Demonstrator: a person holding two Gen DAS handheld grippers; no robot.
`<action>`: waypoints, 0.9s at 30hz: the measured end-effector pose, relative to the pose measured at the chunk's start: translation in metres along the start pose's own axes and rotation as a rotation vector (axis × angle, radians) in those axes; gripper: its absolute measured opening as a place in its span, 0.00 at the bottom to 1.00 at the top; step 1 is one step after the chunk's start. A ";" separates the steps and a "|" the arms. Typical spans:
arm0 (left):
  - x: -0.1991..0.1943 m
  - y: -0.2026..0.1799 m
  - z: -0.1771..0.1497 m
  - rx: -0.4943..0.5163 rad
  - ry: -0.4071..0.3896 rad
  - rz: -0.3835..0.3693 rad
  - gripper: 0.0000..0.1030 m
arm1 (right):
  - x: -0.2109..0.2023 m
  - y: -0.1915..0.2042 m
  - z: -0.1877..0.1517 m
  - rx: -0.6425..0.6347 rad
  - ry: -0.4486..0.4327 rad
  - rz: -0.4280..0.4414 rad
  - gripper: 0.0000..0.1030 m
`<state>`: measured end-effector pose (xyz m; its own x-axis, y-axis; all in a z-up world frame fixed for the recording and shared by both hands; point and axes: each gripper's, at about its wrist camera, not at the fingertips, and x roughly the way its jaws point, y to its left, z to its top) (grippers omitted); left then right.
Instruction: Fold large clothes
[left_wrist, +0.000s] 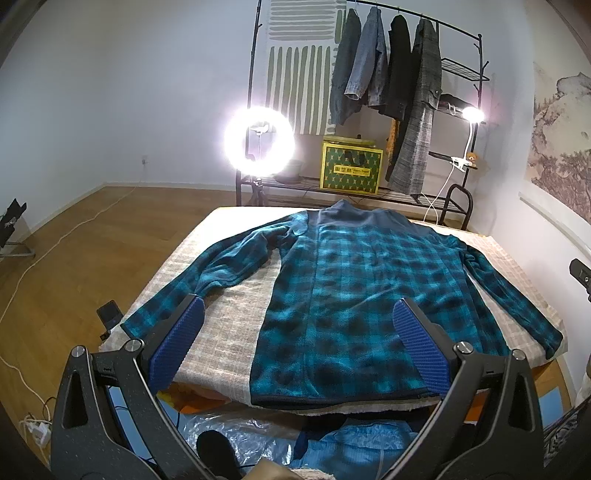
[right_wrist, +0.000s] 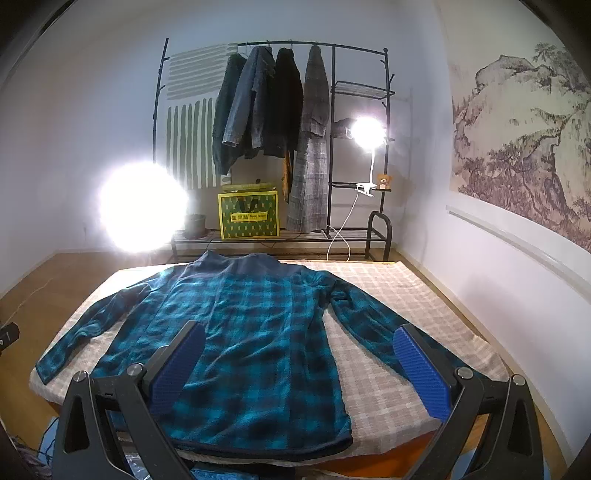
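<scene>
In the left wrist view, a wooden floor (left_wrist: 66, 236) is seen at the far left, crossed by a white cable (left_wrist: 55, 251). A bright ring light (left_wrist: 260, 142) is set just behind the far left corner of the table (left_wrist: 221, 332), which is covered with a pale checked cloth. The left gripper (left_wrist: 299, 325) is held above the near edge of the table, its blue-padded fingers (left_wrist: 177, 339) spread wide with nothing between them. A teal plaid fleece jacket (left_wrist: 351, 295) is laid flat on the cloth, collar at the far end and hem at the near edge, with both sleeves spread outwards. Behind the table, a black clothes rack (left_wrist: 369, 92) is hung with dark coats, and a yellow box (left_wrist: 351, 166) is placed on its lower shelf. A clip lamp (left_wrist: 472, 114) is lit at the rack's right side.

In the right wrist view, the same jacket (right_wrist: 251, 332) is seen left of centre on the table (right_wrist: 424, 306). The right gripper (right_wrist: 299, 339) is held over the jacket's right side, its fingers (right_wrist: 421, 365) wide apart and empty, the left one above the jacket's body and the right one near the right sleeve. At the far right, a landscape painting (right_wrist: 517, 140) is hung on the wall.
</scene>
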<state>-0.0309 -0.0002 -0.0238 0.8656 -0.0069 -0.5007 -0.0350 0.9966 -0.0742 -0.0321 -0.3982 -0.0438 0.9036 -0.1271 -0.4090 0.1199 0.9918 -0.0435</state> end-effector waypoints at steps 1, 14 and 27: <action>0.000 0.000 0.000 0.001 -0.001 0.000 1.00 | -0.001 0.001 0.000 -0.001 -0.002 0.000 1.00; -0.001 -0.002 -0.001 0.000 -0.002 0.000 1.00 | -0.001 0.002 -0.001 -0.003 -0.001 0.003 1.00; 0.002 0.002 0.013 -0.004 0.009 0.017 1.00 | 0.007 0.013 0.005 -0.013 0.001 0.020 1.00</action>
<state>-0.0231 0.0030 -0.0135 0.8602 0.0097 -0.5098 -0.0519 0.9963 -0.0686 -0.0223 -0.3861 -0.0424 0.9054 -0.1068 -0.4109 0.0959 0.9943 -0.0470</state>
